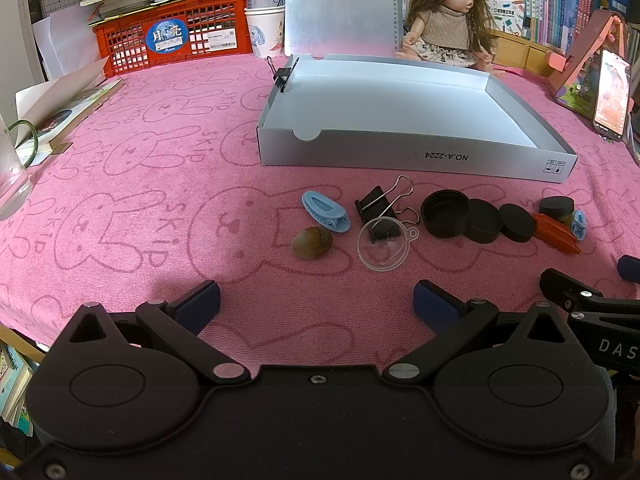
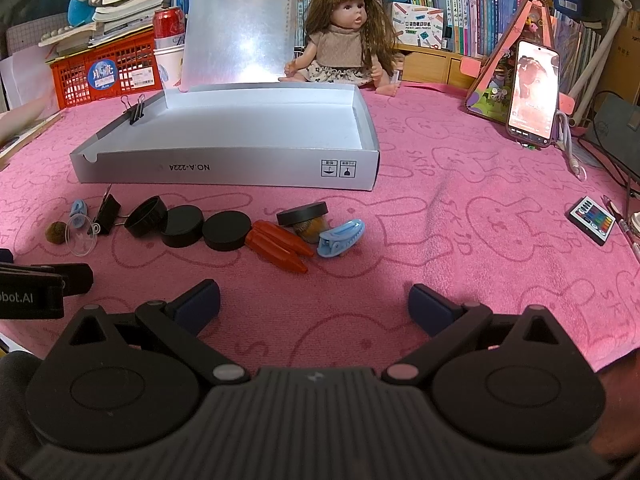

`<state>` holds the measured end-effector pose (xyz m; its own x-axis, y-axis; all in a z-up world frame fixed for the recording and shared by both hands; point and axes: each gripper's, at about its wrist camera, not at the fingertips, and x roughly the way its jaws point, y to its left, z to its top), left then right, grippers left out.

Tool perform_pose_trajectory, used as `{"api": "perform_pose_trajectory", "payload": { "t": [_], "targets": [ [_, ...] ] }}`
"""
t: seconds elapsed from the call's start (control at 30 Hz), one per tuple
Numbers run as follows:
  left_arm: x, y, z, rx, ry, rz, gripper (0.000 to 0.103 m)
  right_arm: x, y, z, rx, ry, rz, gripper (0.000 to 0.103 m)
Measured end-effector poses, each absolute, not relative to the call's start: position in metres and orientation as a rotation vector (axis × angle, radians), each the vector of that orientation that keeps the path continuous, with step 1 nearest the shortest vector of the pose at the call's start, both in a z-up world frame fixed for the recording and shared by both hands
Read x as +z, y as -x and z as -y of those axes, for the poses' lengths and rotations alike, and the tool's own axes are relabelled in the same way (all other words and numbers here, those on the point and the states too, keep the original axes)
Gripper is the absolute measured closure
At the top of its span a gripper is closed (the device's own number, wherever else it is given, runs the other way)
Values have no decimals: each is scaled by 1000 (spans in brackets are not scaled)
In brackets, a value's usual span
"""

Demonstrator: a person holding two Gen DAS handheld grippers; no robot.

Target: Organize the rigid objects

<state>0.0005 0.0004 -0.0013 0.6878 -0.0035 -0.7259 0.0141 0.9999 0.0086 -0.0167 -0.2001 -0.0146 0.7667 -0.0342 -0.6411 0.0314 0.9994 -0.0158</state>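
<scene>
Box (image 2: 224, 168): on the cloth (image 2: 440, 208), doll (image 2: 344, 40) behind it.
Binder clip (image 2: 135, 110): on the box's left wall.
Small items (a row): before the box, acorn (image 1: 312, 243) leftmost, funnel (image 1: 383, 247) beside it.
Phone (image 2: 532, 96): right of the box.

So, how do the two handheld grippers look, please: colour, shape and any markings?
Both the left gripper and the right gripper are matte black, with round hubs, silver pivot screws, angled link arms and dark blue finger pads. White lettering shows on each body's side, partly cut off.
</scene>
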Motion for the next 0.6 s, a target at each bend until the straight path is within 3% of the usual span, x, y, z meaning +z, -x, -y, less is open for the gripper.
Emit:
{"api": "perform_pose_trajectory", "payload": {
  "t": [0.6],
  "targets": [
    [-1,2,0,-12,-15,-801,0,-15,18,199,-36,4,-690,0]
  ]
}}
